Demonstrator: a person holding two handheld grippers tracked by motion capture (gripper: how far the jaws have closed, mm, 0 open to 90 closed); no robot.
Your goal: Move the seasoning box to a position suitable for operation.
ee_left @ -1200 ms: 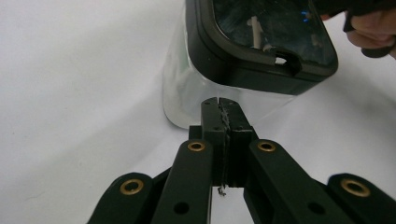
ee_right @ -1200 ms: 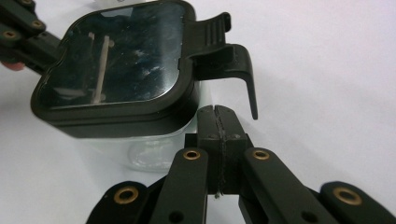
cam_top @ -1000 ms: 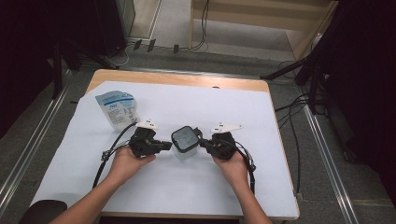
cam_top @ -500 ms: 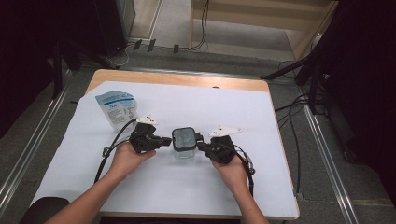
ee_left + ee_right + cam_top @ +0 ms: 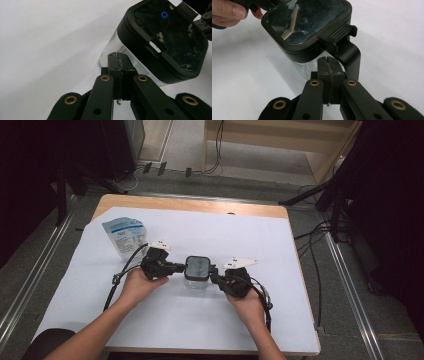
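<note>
Partly hidden container (image 5: 198, 272), closed tools (image 5: 181, 268) flanking

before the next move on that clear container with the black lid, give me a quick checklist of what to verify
1. Container upright on the white sheet: ok, it stands between the two tools.
2. Black lid seated on the clear body: ok, it sits flush all round as far as the gripper views show.
3. Left hand-held gripper jaws: shut, tips together against the clear wall, holding nothing.
4. Right hand-held gripper jaws: shut, tips just under the lid's ribbed latch.
5. Latch locked or released: cannot tell.
6. Blue-and-white pouch out of the way: ok, it lies apart near the far left corner.
</note>
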